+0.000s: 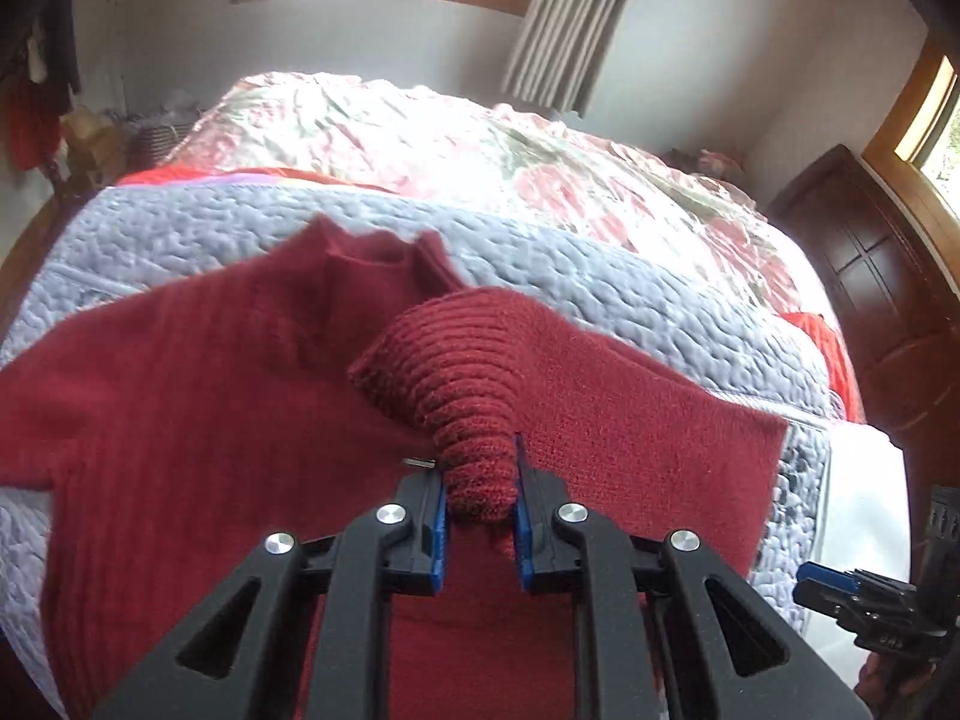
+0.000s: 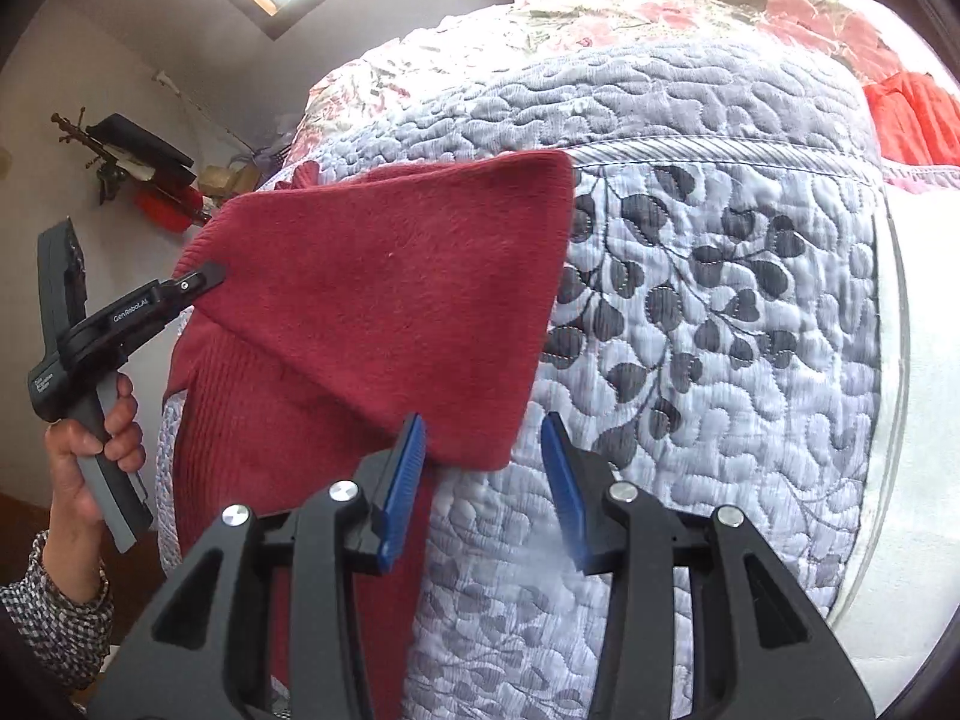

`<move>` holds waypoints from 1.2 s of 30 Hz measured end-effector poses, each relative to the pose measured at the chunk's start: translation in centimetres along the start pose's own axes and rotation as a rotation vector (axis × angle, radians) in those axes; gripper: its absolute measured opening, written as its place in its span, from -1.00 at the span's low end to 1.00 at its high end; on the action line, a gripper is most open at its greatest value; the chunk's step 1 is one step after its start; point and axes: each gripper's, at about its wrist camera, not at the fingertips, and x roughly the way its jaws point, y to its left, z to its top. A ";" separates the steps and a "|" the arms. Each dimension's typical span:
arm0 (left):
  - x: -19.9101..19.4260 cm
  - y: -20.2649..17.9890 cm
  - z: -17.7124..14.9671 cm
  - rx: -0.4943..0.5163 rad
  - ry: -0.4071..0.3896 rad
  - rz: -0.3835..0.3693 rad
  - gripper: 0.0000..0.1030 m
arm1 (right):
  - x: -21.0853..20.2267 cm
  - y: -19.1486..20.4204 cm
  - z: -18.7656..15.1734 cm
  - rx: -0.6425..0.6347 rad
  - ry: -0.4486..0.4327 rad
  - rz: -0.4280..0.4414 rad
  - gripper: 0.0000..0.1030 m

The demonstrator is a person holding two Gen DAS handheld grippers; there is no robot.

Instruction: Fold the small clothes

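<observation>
A dark red knitted sweater (image 1: 198,396) lies spread on a lilac quilted bedspread (image 1: 570,276), collar toward the far side. My left gripper (image 1: 480,498) is shut on its ribbed cuff (image 1: 474,384), and the sleeve is lifted and bunched over the sweater's body. In the right wrist view the same sweater (image 2: 384,300) shows a folded flap, with the left gripper (image 2: 207,276) pinching its left edge. My right gripper (image 2: 483,468) hangs open just above the bedspread (image 2: 720,300), by the flap's lower corner, with nothing between its fingers. It also appears at the left wrist view's lower right as the right gripper (image 1: 840,591).
A floral quilt (image 1: 480,144) covers the bed's far half, with an orange-red cloth (image 2: 912,114) at the right edge. A dark wooden cabinet (image 1: 870,276) stands right of the bed. Clutter and a coat stand (image 2: 120,156) sit at the far left. A hand (image 2: 90,456) holds the left gripper's handle.
</observation>
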 end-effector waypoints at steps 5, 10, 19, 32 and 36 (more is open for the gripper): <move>-0.1 7.8 0.1 -0.035 0.001 0.118 -0.68 | 2.8 2.0 1.2 0.003 0.036 0.036 -0.15; 2.9 11.6 -1.9 -0.081 0.063 0.155 -0.65 | 6.7 3.2 2.2 0.034 0.099 0.023 -0.01; 4.4 14.1 -2.3 -0.080 0.071 0.256 0.00 | 8.9 2.4 1.9 0.038 0.182 -0.051 -0.60; 2.6 17.5 -3.3 -0.410 0.156 -0.012 0.12 | 5.5 8.9 1.6 -0.138 0.104 -0.090 -0.37; 5.2 18.3 -3.4 -0.542 0.188 -0.047 0.07 | 7.4 8.6 1.4 -0.118 0.149 -0.095 -0.34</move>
